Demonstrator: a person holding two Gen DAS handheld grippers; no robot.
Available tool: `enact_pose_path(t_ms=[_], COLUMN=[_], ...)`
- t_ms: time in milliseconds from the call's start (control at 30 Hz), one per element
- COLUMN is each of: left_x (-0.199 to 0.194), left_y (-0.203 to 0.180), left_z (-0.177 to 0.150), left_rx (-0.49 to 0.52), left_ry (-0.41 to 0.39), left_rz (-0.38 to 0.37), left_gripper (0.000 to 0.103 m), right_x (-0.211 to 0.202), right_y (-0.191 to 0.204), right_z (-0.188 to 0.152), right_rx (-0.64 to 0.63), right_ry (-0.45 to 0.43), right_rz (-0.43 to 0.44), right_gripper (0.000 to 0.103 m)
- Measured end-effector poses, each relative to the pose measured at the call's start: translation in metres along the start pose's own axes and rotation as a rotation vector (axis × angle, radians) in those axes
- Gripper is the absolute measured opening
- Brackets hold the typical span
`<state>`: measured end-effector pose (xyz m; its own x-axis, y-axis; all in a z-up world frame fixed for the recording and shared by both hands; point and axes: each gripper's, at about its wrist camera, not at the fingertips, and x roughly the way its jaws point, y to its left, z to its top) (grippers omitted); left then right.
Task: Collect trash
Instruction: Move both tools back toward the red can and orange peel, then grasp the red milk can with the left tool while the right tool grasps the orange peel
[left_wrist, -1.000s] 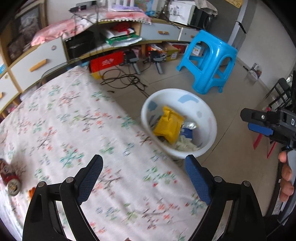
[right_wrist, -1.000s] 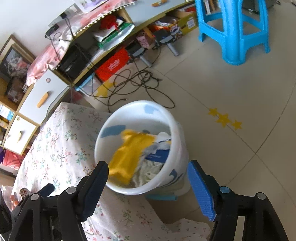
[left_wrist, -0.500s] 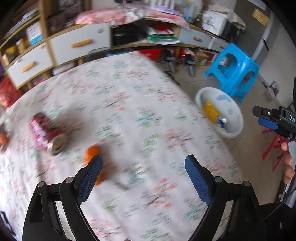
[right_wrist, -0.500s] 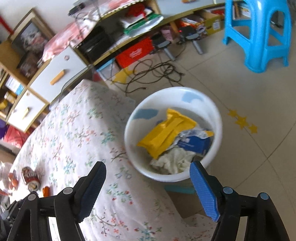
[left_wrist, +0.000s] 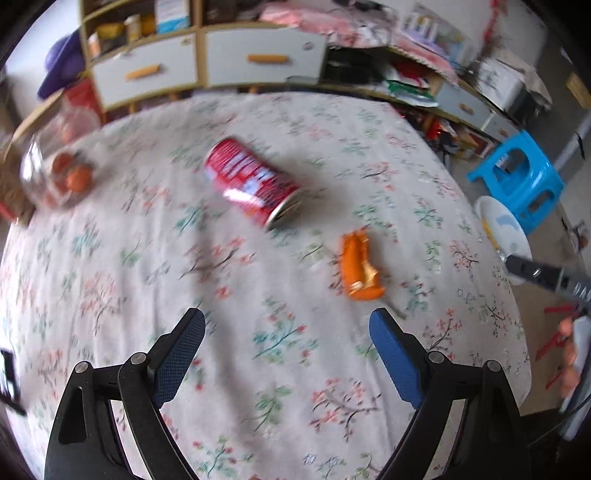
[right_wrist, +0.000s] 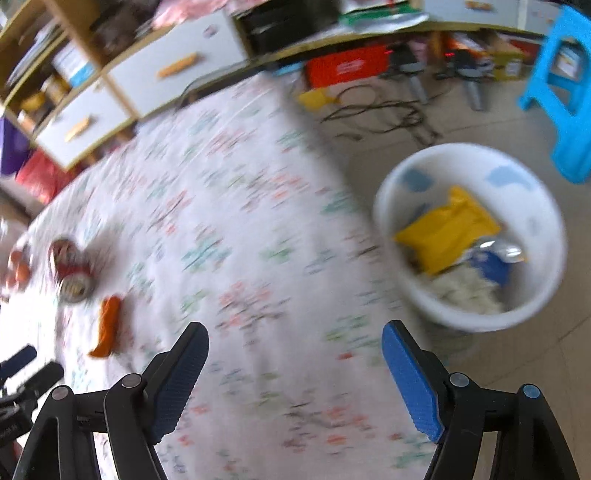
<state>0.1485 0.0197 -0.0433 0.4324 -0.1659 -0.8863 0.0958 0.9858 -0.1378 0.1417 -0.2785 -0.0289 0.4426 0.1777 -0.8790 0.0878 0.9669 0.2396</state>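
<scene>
Left wrist view showed the left gripper (left_wrist: 286, 334) wide open and empty above the floral table (left_wrist: 110, 280), so it could come down on the red can (left_wrist: 251, 188) or orange wrapper (left_wrist: 360, 267) lying there. The right gripper (right_wrist: 293, 347), whose jaws had just been opening, held nothing; the white bin (right_wrist: 543, 295) stood beside the table to receive trash.

left gripper (left_wrist: 286, 332): wide apart, empty, bottom | red can (left_wrist: 253, 182): on its side, centre | orange wrapper (left_wrist: 360, 267): right of centre, floral tablecloth (left_wrist: 110, 277)
</scene>
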Motion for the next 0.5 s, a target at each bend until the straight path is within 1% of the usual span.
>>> enact_pose_path(t_ms=[67,200,300,500], left_x=[-0.004,-0.013,-0.015,-0.014], left_y=[0.008,0.027,0.047,0.076], left_z=[-0.002,-0.008,-0.012,-0.014], left_rx=[-0.009,-0.009,-0.041,-0.096], left_ry=[-0.011,-0.035,-0.03,-0.02], left_rz=[-0.001,0.05,0.068,0.085], left_gripper=[0.092,0.092,0.092,0.092], right_x=[0.011,0.033,0.047,0.072], right_y=[0.019,0.064,0.092,0.131], right_z=[-0.003,-0.01,-0.012,-0.014], right_rx=[-0.034,-0.112,-0.159,-0.221], right_ry=[0.027,0.065,0.081,0.113], right_rz=[0.007,0.013,0.032,0.043], right_gripper=[0.082,0.082,0.082,0.082])
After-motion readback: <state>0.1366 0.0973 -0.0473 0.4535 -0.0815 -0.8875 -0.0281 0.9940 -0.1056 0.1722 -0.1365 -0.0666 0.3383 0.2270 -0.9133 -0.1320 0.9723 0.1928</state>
